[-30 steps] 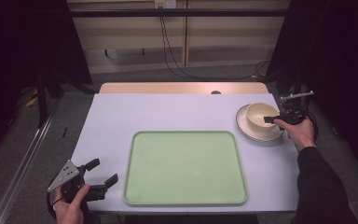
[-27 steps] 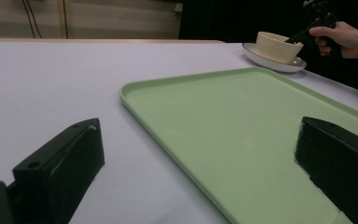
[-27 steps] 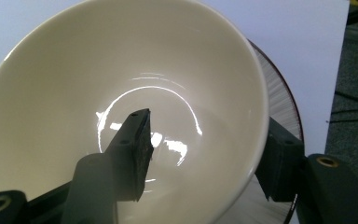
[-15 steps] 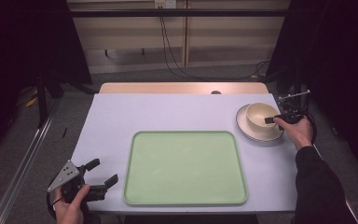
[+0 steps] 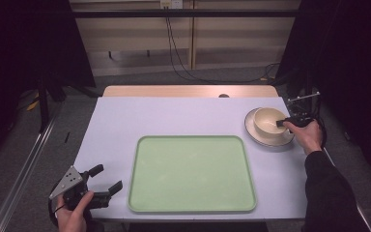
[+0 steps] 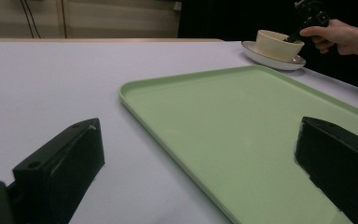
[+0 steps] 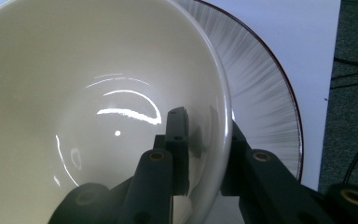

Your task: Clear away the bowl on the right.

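Note:
A cream bowl (image 5: 269, 121) stands on a grey-rimmed plate (image 5: 272, 142) at the table's right edge. My right gripper (image 5: 282, 123) is shut on the bowl's near rim. In the right gripper view, one jaw lies inside the bowl (image 7: 98, 93) and the other outside it above the plate (image 7: 265, 93), the gripper (image 7: 205, 126) pinching the wall. My left gripper (image 5: 108, 176) rests open at the front left corner, just left of the pale green tray (image 5: 193, 145). Its jaws (image 6: 198, 126) stand wide apart with nothing between them, one over the tray (image 6: 242, 116).
The lavender table (image 5: 174, 116) has bare room behind and left of the tray. A wooden strip (image 5: 188, 91) runs along its far edge. Cables (image 5: 174, 48) hang down the back wall. A metal rail (image 5: 24, 169) lies on the floor at left.

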`<state>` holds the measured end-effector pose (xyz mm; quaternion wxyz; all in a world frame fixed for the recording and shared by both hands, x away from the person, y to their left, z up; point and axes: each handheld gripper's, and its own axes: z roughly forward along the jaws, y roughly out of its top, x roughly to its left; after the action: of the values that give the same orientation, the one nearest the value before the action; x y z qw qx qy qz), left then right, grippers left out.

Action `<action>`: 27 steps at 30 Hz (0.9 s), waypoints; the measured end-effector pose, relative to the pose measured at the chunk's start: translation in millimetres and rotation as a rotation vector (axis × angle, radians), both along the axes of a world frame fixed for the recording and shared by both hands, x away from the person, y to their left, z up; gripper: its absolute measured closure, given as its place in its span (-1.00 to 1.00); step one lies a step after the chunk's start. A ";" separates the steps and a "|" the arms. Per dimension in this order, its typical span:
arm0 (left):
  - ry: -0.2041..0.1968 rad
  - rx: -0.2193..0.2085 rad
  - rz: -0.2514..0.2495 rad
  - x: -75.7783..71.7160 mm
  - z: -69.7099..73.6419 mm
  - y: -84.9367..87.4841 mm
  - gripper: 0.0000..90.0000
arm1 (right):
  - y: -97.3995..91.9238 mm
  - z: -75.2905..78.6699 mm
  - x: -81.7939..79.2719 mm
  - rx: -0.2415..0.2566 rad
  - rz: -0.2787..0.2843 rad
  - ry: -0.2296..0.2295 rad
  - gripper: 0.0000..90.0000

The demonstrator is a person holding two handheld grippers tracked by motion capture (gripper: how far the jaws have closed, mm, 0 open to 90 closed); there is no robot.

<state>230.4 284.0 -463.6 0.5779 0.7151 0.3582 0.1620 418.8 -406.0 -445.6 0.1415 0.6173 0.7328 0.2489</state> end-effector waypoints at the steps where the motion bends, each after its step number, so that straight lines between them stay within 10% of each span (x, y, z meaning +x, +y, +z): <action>1: -0.001 0.000 0.000 0.0 0.1 -0.1 -0.97 | -0.4 -0.3 0.2 -0.001 0.001 -0.005 0.76; 27: -0.002 -0.010 0.013 -0.7 0.1 -0.6 -0.97 | -2.8 6.4 -3.3 0.126 -0.018 -0.016 0.86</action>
<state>229.7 283.4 -463.5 0.5809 0.7097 0.3628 0.1648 415.5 -408.8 -439.2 0.1104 0.6295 0.7090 0.2981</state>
